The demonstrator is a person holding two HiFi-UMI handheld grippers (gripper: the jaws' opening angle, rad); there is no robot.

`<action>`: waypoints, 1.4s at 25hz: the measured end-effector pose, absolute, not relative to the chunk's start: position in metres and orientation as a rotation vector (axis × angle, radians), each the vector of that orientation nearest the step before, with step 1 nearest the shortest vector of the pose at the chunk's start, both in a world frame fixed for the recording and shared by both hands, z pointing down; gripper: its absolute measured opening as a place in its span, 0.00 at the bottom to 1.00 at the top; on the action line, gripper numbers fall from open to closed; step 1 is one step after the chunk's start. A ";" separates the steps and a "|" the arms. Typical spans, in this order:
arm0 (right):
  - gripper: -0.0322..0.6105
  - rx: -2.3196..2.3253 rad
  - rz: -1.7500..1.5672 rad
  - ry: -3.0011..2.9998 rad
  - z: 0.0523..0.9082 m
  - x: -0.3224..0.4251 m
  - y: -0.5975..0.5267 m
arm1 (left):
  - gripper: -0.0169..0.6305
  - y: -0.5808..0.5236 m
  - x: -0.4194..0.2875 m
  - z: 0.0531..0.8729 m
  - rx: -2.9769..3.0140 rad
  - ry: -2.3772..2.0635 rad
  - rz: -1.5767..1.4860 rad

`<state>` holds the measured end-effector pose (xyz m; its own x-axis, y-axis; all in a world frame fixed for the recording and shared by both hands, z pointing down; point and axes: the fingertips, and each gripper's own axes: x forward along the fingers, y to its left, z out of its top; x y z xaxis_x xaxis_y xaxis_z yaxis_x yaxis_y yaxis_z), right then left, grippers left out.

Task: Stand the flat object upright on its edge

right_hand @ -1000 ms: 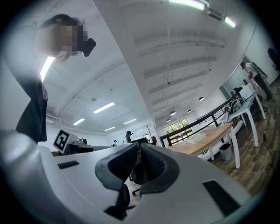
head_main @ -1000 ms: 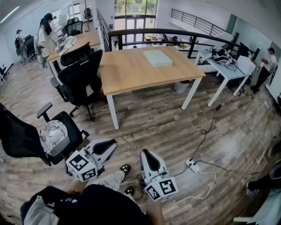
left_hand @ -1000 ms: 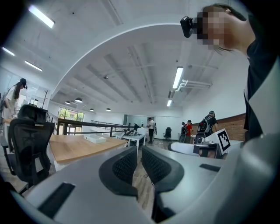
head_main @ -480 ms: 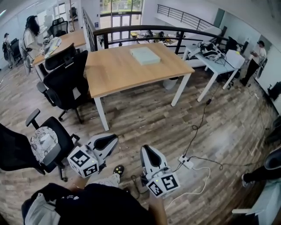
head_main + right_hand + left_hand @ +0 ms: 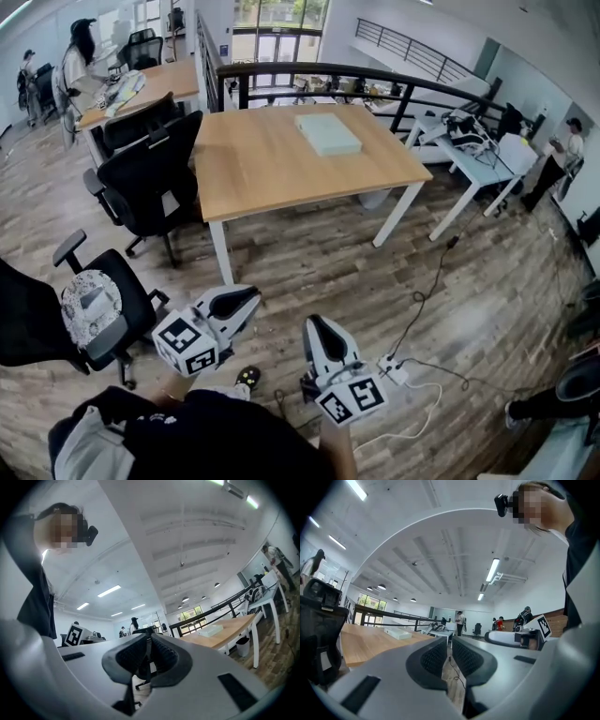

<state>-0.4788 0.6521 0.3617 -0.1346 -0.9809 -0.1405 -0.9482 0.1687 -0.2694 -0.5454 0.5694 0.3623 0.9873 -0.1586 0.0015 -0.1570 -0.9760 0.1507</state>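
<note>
Flat object (image 5: 328, 133), a pale slab-like box, is shown lying on its broad face on the far right part of the wooden table (image 5: 267, 164), well apart from both grippers. The left gripper (image 5: 246, 298) and the right gripper (image 5: 314, 324) are held low in the near field, side by side above the plank floor and directed roughly toward the table. In each gripper view the jaws are seen brought together, with nothing between the pads. The step in hand is judged to be the approach: the object has not been touched and the task proper has not begun. Black office chairs (image 5: 145, 178) are ranged along the left side of the table, while its near side is left open, so that side is taken as the likely line of approach. A power strip (image 5: 394, 369) with trailing cable lies on the floor just right of the right gripper and would have to be avoided. The next move calls for the table to be reached and at least one pair of jaws to be parted. One long edge could then be raised while the opposite face is steadied.
</note>
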 end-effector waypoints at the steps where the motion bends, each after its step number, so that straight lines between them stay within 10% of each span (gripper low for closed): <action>1: 0.10 -1.838 -0.164 2.179 0.361 -0.480 0.646 | 0.09 0.564 -0.544 0.362 2.985 -0.238 -0.016; 35: 0.10 -1.967 -0.190 2.141 0.364 -0.441 0.510 | 0.09 0.423 -0.504 0.365 2.988 -0.153 -0.063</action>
